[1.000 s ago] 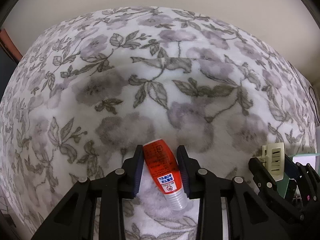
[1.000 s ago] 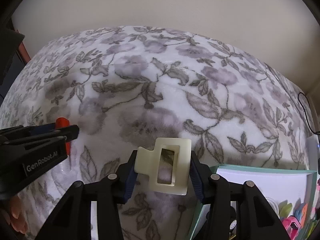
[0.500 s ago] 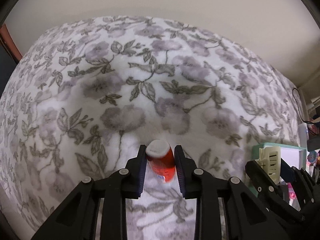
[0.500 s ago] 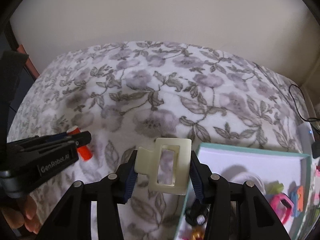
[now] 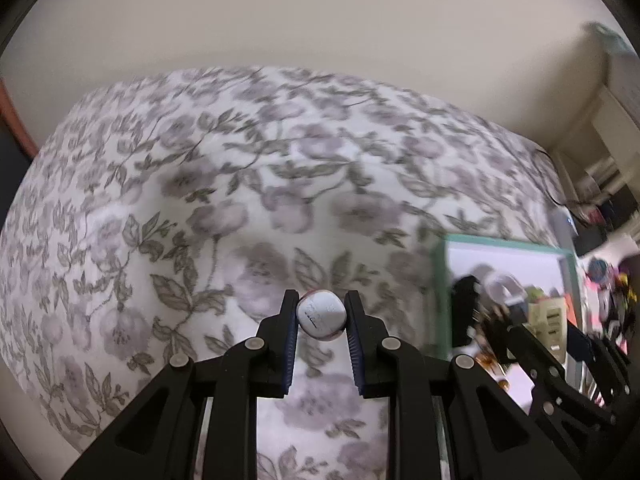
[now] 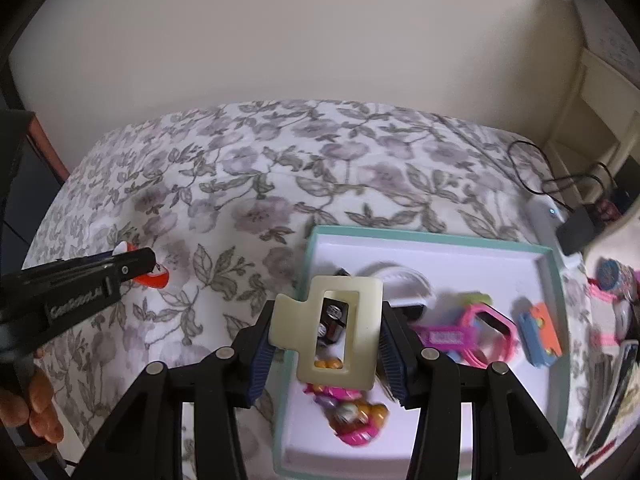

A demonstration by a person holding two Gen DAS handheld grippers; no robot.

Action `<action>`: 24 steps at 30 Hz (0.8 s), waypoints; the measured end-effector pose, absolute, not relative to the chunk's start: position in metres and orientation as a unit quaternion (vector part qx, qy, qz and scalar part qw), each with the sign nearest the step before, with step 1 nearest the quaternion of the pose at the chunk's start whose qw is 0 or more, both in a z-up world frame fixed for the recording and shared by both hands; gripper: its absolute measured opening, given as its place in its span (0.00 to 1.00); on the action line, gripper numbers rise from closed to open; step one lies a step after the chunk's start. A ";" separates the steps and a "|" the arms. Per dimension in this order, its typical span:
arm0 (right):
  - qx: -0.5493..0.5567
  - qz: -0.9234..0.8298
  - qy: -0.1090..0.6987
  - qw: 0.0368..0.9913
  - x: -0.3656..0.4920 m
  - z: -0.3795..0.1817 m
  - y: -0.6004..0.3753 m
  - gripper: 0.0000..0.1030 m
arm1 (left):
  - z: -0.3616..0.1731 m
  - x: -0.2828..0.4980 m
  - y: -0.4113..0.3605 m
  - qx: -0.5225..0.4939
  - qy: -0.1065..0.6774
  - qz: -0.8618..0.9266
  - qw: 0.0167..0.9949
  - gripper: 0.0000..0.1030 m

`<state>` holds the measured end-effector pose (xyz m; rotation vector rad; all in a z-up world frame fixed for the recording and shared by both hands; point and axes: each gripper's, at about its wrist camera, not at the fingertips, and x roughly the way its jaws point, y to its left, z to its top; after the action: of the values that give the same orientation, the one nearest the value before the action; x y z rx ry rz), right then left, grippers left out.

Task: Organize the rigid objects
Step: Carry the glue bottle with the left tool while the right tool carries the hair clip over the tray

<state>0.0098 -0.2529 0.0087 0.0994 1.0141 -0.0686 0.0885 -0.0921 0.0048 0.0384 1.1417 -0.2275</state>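
A small red bottle (image 5: 320, 314) hangs end-on above the floral blanket, its pale end facing the left wrist camera. My left gripper (image 5: 321, 322) is shut on it, the jaws closing tight with the pads on its sides. The right wrist view shows that gripper (image 6: 132, 266) at the left with the red bottle (image 6: 154, 279) poking out below. My right gripper (image 6: 328, 320) is shut on a cream hair claw clip (image 6: 290, 322), held above the left end of a teal-rimmed white tray (image 6: 432, 236). The clip (image 5: 550, 316) also shows at the right of the left wrist view.
The tray holds a pink toy watch (image 6: 484, 320), a blue and orange piece (image 6: 540, 332), a pink figure (image 6: 352, 416) and a white ring (image 6: 400, 278). A black cable and charger (image 6: 576, 228) lie at the bed's right edge. Fingers of a hand (image 6: 40, 412) show bottom left.
The left gripper closed on the red bottle and lifted it off the blanket, tipping it end-on. Both grippers rose and moved right; the clip now hangs over the tray.
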 end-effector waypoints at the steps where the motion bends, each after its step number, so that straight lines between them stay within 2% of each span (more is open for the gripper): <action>1: 0.051 -0.035 0.484 0.873 0.006 0.010 -0.257 0.49 | 0.010 0.081 -0.098 0.024 0.533 -0.114 0.838 0.23; 10: 0.061 -0.074 0.495 0.864 -0.026 0.003 -0.292 0.49 | 0.029 0.035 -0.152 0.053 0.508 -0.179 0.841 0.23; 24: 0.092 -0.100 0.539 0.832 -0.057 -0.027 -0.332 0.49 | -0.001 -0.016 -0.200 0.078 0.539 -0.236 0.805 0.23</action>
<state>-0.0570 -0.3323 -0.0274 0.1946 1.1421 -0.2125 -0.0155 -0.1999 -0.0007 0.1673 1.1536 -0.5047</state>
